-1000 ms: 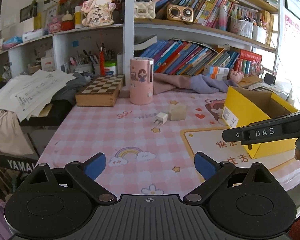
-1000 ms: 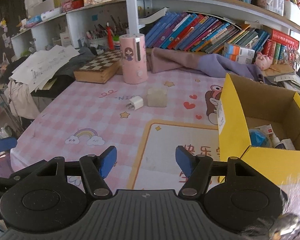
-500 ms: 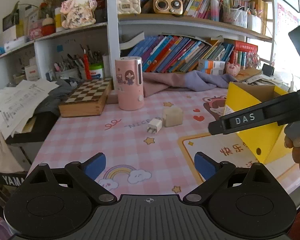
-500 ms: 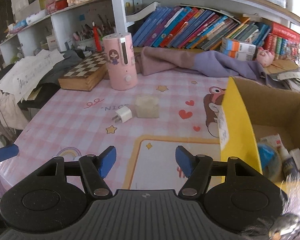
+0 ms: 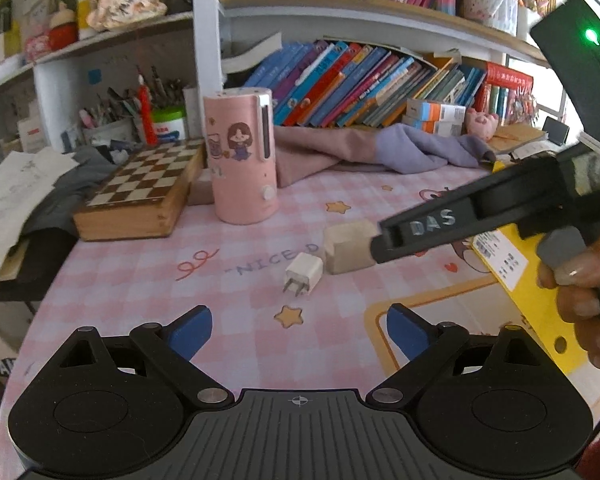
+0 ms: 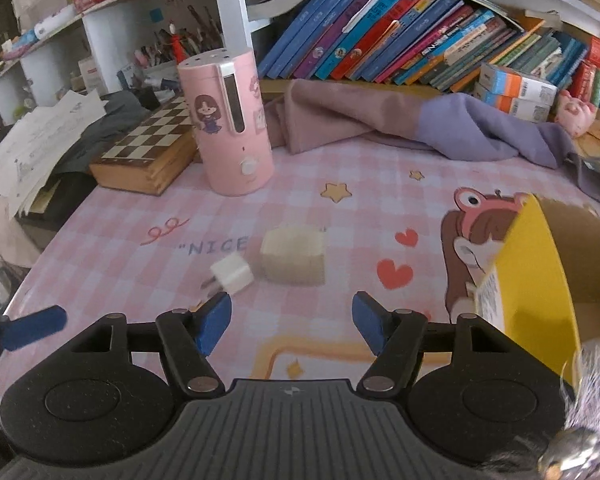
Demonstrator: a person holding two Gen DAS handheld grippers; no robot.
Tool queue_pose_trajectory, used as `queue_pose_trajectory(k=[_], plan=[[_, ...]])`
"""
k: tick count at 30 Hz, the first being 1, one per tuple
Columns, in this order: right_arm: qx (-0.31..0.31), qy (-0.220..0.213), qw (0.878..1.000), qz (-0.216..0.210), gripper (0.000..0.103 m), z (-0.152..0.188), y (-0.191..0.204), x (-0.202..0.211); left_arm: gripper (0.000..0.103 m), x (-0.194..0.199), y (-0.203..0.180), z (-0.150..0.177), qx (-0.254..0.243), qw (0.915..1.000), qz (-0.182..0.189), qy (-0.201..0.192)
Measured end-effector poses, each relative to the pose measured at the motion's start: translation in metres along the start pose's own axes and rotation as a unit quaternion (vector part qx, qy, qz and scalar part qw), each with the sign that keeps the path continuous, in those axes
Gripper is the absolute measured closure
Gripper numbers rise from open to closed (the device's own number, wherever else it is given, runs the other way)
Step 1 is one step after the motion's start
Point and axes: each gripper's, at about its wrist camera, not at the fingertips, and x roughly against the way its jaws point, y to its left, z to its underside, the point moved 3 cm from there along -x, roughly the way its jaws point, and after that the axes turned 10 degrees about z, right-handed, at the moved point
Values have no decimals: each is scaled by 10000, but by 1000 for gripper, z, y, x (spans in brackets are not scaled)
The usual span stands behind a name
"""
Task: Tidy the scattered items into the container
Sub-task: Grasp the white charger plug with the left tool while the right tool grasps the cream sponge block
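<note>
A white plug adapter (image 5: 303, 277) (image 6: 230, 276) and a cream cube block (image 5: 348, 246) (image 6: 294, 255) lie side by side on the pink checked table mat. The yellow cardboard box (image 6: 540, 280) (image 5: 516, 276) stands to their right, its inside mostly out of view. My right gripper (image 6: 292, 322) hovers just short of the block and adapter; its jaws are opening and nothing is between them. My left gripper (image 5: 298, 330) is open and empty, a little nearer than the adapter. The right gripper's black body (image 5: 460, 220) crosses the left wrist view and hides part of the block.
A pink cylinder with a cartoon girl (image 5: 242, 160) (image 6: 230, 128) and a wooden chessboard box (image 5: 140, 200) (image 6: 148, 156) stand behind the items. A purple cloth (image 6: 420, 124) lies along the bookshelf. Papers (image 5: 8, 192) overhang the left edge. A person's hand (image 5: 580, 280) holds the right gripper.
Both grippers have moved forward over the table towards the adapter and the block, which now look larger and closer. The right gripper's body now covers part of the block in the left view.
</note>
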Motion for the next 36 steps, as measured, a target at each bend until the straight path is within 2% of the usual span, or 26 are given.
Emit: queue_pose_trajectory(k=[6, 10, 13, 21, 23, 26, 27, 30, 31, 32, 36], plan=[[70, 113, 9999, 54, 37, -22, 6, -36, 10, -38, 8, -15, -30, 10000, 17, 68], [116, 274, 9995, 63, 37, -30, 9, -58, 16, -64, 13, -20, -58, 9997, 61, 223], [142, 319, 9994, 64, 37, -34, 11, -70, 25, -79, 13, -21, -110, 9993, 87, 346], [159, 509, 9985, 104, 38, -34, 13, -92, 35, -107, 14, -24, -223, 9977, 175, 611], [100, 535, 9985, 85, 38, -34, 11, -95, 41, -113, 16, -23, -225, 9971, 191, 699], [29, 584, 9983, 15, 44, -33, 9, -98, 48, -119, 18, -20, -199, 9962, 243, 810], [17, 578, 9983, -52, 52, -33, 9, -98, 49, -121, 19, -20, -192, 9961, 271, 822], [24, 546, 9985, -54, 55, -34, 12, -96, 59, -121, 20, -20, -203, 9962, 345, 772], [5, 535, 9985, -58, 57, -34, 12, -95, 67, -121, 20, -20, -230, 9962, 362, 760], [-39, 505, 9987, -62, 58, -34, 10, -94, 71, -121, 21, -20, -249, 9961, 377, 756], [-256, 312, 9992, 7, 60, -37, 2, -80, 76, -115, 22, -18, -301, 9958, 395, 768]])
